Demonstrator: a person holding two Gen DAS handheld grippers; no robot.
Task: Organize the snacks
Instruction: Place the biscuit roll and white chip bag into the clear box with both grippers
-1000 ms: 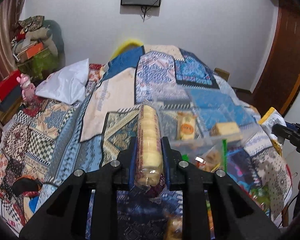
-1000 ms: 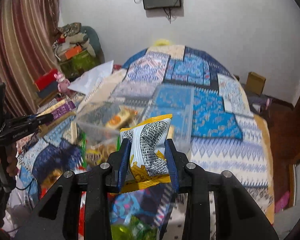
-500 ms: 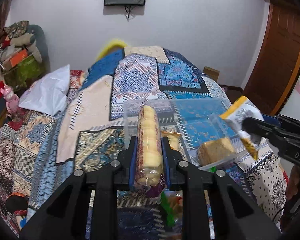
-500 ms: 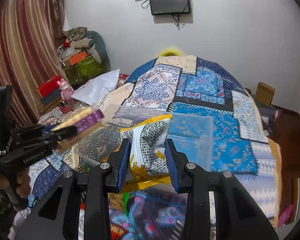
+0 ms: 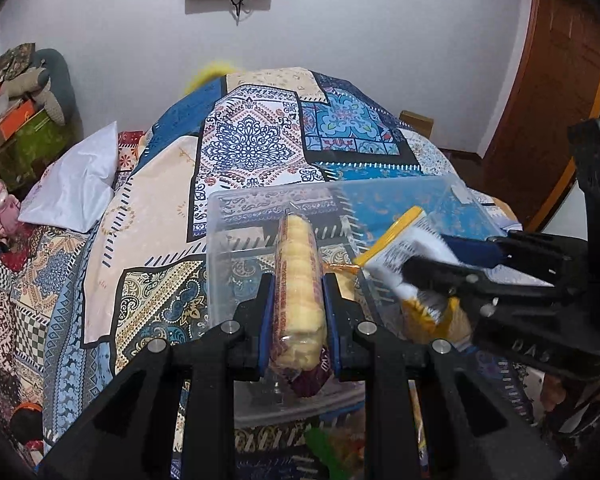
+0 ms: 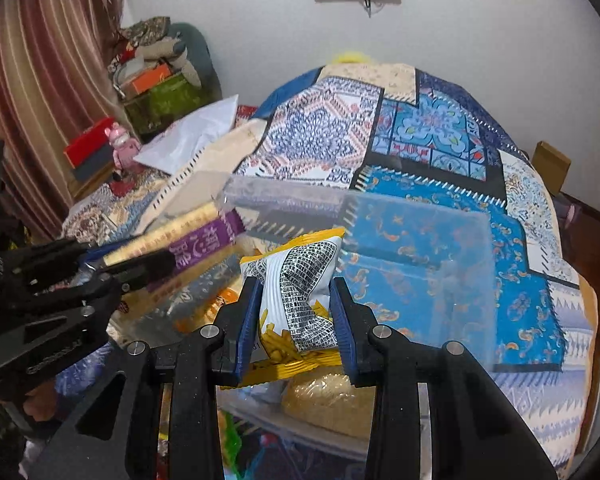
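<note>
Left wrist view shows your left gripper [image 5: 298, 304] clamped on the biscuit roll [image 5: 299, 280] above the clear bin [image 5: 220, 248], ready to drop, while your right gripper [image 6: 296, 320] pinches the chip packet [image 6: 300, 288] beside it.

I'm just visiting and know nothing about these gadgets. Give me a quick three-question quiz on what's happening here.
1. True or false: the left gripper is clamped on a long roll of biscuits.
2. What does the right gripper hold? A) a white and yellow snack bag B) a red box C) a pillow
3. Fill in: both snacks are held over a clear plastic ____ on the bed.

Key: 1 true; 2 A; 3 bin.
</note>
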